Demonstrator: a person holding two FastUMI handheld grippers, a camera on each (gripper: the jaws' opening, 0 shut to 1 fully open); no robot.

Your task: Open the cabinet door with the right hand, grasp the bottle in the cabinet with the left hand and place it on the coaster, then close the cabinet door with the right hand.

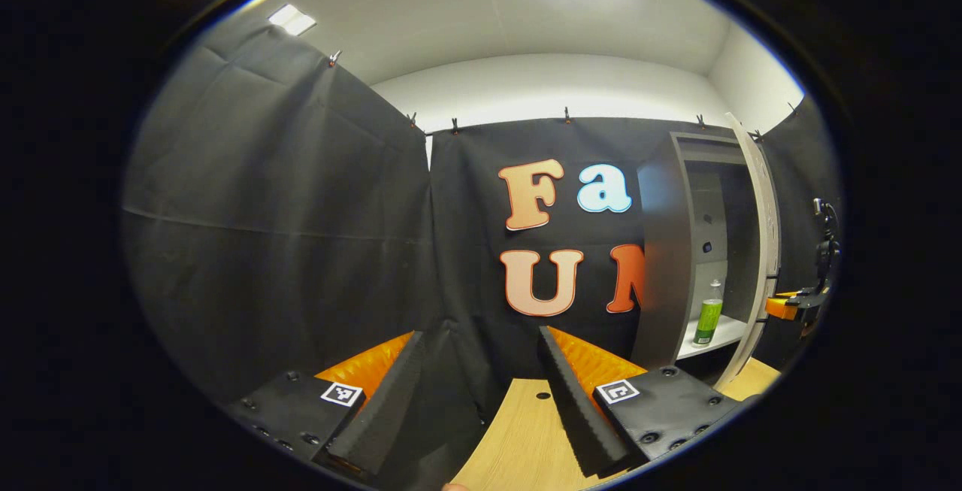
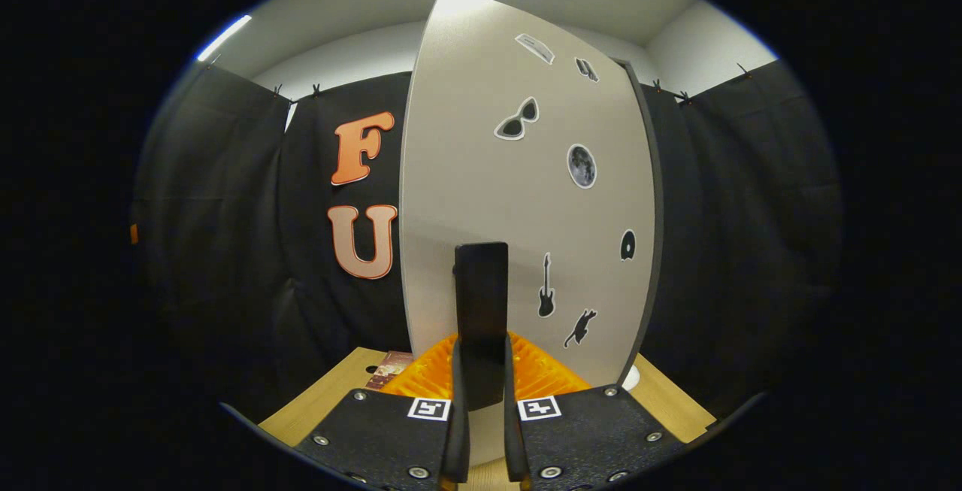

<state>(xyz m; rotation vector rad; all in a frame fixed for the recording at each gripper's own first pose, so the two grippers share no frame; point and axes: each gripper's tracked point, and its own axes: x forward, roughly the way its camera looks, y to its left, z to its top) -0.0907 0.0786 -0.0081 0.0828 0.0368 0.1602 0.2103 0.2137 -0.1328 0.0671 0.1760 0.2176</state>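
The left gripper (image 1: 481,408) hovers over the wooden table (image 1: 518,438) with its fingers spread wide and nothing between them. In the left gripper view the cabinet (image 1: 665,250) stands well off to its right with the door (image 1: 760,250) swung partly open, and the bottle (image 1: 708,313) stands upright on the pale bottom shelf, near the front edge. It is a clear bottle with a green label around its lower half and a pale cap. The opening looks narrow from here, so a reach could clip the door edge or the cabinet's side wall, and a glancing touch could tip so slim a bottle. The right gripper (image 1: 798,303) shows at the door's outer edge.

In the right gripper view the right gripper (image 2: 481,371) has its fingers drawn close on the dark upright handle (image 2: 481,303) of the door (image 2: 526,198), whose pale face carries small stickers. The grip sits on the handle's lower end, so I judge it could slip off if the pull runs off the door's arc. A reddish flat thing (image 2: 391,368) on the table (image 2: 331,393) may be the coaster; I cannot tell.
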